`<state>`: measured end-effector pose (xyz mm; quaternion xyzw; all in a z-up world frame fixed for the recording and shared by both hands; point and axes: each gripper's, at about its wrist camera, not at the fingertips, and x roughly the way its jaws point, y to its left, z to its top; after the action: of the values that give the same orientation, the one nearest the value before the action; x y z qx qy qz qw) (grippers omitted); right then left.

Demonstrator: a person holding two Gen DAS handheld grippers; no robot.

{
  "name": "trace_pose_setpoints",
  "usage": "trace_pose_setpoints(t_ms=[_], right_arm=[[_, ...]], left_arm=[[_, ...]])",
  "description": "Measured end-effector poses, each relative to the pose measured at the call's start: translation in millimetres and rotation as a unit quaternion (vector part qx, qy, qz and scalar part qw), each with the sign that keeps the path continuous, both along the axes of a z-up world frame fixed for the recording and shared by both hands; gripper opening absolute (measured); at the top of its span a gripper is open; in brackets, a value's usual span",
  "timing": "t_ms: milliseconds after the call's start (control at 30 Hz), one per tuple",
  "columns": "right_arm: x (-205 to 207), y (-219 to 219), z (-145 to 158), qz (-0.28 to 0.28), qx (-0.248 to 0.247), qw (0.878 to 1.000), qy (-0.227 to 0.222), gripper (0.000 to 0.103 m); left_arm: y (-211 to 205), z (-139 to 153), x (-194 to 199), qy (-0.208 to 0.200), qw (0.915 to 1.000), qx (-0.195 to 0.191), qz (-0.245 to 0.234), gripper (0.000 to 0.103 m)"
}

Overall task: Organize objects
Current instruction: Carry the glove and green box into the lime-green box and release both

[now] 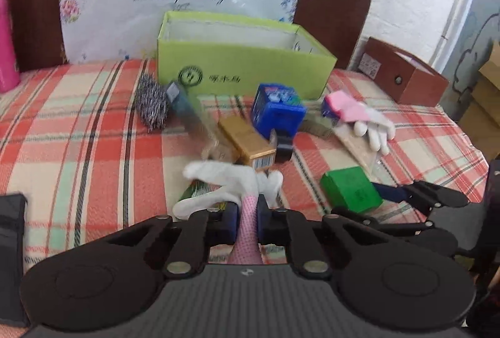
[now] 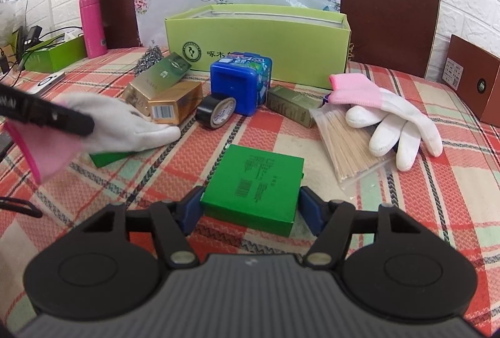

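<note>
On my left I am pinching the pink cuff of a white glove (image 1: 231, 181) with the left gripper (image 1: 248, 219), its jaws pressed nearly together on the fabric, the glove fingers draping over a small green box on the plaid cloth (image 1: 78, 125). To the right, I am holding the right gripper (image 2: 250, 206) spread around the flat green box (image 2: 254, 181); its pads are standing just beside the 2 side walls, and I cannot tell whether they are touching yet. I judge this as the pick-up step for both items. Next I am needing to close on the box, then carry both up and over the near wall of the open lime-green box (image 2: 281, 34) behind the clutter.
</note>
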<state>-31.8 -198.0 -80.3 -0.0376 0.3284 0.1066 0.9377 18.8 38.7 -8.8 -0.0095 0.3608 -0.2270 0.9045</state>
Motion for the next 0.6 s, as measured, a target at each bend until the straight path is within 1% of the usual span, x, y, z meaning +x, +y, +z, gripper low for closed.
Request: trace_pose_setpoints(t_ms=[100,200,267,367,433,533,600], right_arm=[[-2.1,-3.4,5.7,-0.003,0.006,1.000,-0.012,0.064],[-2.8,-8.3,15.6,-0.009,0.015,0.999,-0.030,0.064],[-1.8,-10.9,23.0,-0.011,0.019,0.999,-0.042,0.064],[3.3,-13.6,33.6,-0.010,0.019,0.998,-0.062,0.064],[8.5,-14.8,40.5,-0.011,0.019,0.997,-0.075,0.064],[19.6,-17.3,51.1,-0.014,0.024,0.995,-0.093,0.064],[28.3,-19.5,58.7,-0.015,0.024,0.994,-0.107,0.064]], left_arm=[[3.3,20.0,0.1,-0.029,0.9994,-0.015,-0.006,0.010],[8.2,41.9,6.7,-0.062,0.9973,-0.038,0.004,0.010],[9.2,53.8,13.6,-0.076,0.9955,-0.056,0.012,0.010],[5.2,67.5,28.3,-0.095,0.9929,-0.068,0.021,0.010],[1.2,73.6,41.4,-0.097,0.9919,-0.077,0.028,0.010],[-3.1,78.7,64.6,-0.090,0.9900,-0.104,0.030,0.010],[-6.8,82.6,80.1,-0.088,0.9889,-0.115,0.033,0.010]])
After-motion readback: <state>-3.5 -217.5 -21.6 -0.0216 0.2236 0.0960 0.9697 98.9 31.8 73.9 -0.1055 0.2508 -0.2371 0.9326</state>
